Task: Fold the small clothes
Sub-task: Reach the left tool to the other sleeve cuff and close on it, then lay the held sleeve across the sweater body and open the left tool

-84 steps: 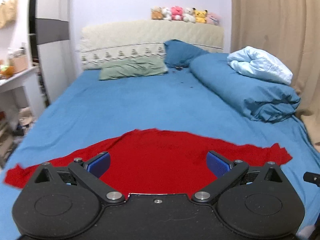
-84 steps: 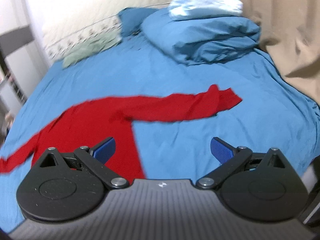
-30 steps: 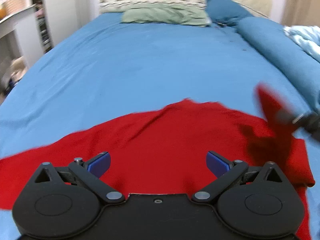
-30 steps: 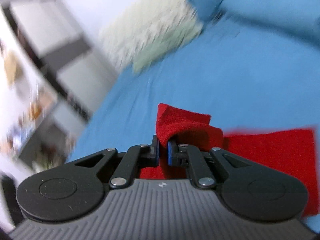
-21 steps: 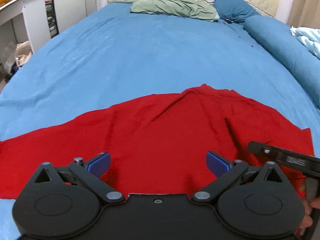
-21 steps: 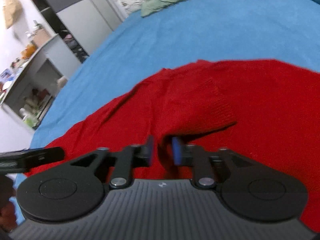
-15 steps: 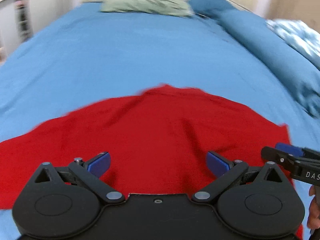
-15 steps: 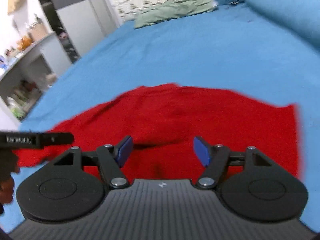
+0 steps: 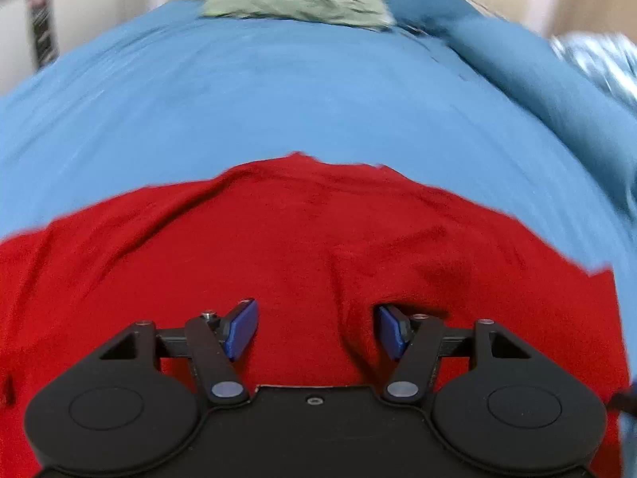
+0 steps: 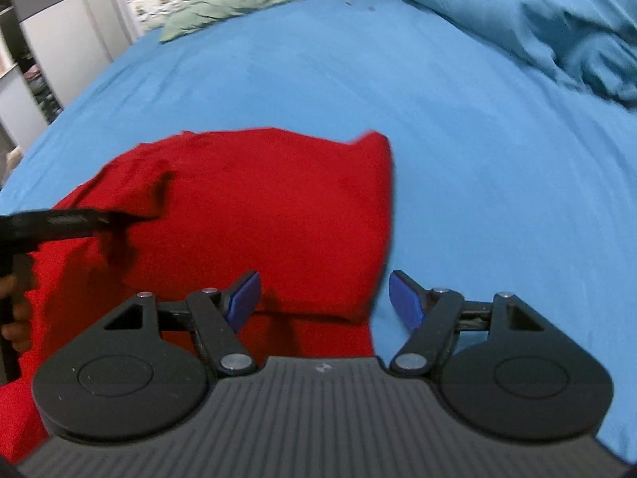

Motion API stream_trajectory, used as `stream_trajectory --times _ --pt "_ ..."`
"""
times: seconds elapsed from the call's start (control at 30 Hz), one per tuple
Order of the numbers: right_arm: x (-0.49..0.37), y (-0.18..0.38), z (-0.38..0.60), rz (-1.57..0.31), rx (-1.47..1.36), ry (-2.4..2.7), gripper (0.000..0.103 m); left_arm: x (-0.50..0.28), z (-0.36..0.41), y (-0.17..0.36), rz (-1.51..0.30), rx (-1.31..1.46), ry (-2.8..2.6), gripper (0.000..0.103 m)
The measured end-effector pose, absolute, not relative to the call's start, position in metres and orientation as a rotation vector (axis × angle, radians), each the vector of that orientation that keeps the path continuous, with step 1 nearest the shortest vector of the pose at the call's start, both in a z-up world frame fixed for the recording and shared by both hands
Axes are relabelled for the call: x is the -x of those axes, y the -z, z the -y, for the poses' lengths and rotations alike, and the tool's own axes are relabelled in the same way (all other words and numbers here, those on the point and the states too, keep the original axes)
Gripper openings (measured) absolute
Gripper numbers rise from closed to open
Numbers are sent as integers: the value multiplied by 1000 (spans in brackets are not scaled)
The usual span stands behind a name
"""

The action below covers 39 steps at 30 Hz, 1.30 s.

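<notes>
A red long-sleeved top [image 9: 302,247] lies flat on the blue bed sheet [image 9: 278,91], with its right sleeve folded in over the body. My left gripper [image 9: 314,332] is open and empty, low over the middle of the top. My right gripper [image 10: 324,298] is open and empty, over the top's [image 10: 258,215] folded right edge. The left gripper also shows as a dark bar at the left of the right wrist view [image 10: 59,223].
A rolled blue duvet [image 10: 537,28] lies along the bed's right side. A green pillow [image 9: 294,4] and a patterned headboard are at the far end. A white cabinet [image 10: 59,40] stands left of the bed.
My right gripper carried the right sleeve across onto the body, let go and opened. My left gripper's jaws have narrowed a little and it has moved lower over the top.
</notes>
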State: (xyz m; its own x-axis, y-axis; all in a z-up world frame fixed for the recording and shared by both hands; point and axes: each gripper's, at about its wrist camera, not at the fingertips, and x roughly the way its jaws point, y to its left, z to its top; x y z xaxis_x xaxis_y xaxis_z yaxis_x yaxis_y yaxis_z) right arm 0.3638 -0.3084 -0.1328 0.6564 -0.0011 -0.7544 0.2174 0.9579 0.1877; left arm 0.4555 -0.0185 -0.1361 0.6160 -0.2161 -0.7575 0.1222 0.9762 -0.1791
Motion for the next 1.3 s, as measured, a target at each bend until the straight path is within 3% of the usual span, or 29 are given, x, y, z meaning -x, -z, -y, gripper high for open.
stream_trajectory --times 0.2,0.33,0.53,0.6,0.63,0.7,0.73,1.03,1.3 --pt "-363 141 319 -879 -338 177 88 -444 -1 139 -882 207 256 70" --pt "-363 144 319 -885 -348 189 91 -445 -5 137 -873 255 303 79" --pt "-373 146 314 -888 -334 187 92 -450 0 140 -878 296 312 77" --pt "-372 146 314 -886 -332 188 93 -451 -2 141 -879 315 294 69" --pt "-372 147 313 -885 -329 188 93 -451 -4 140 -880 319 277 60" --pt "-372 149 311 -884 -306 184 94 -453 -7 139 -889 320 242 31" --pt "-372 149 308 -884 -286 180 95 -455 -10 138 -896 329 235 6" --pt "-373 162 267 -869 26 184 96 -440 -41 64 -660 373 182 5" --pt "-395 168 269 -817 47 230 96 -423 -83 89 -681 408 45 5"
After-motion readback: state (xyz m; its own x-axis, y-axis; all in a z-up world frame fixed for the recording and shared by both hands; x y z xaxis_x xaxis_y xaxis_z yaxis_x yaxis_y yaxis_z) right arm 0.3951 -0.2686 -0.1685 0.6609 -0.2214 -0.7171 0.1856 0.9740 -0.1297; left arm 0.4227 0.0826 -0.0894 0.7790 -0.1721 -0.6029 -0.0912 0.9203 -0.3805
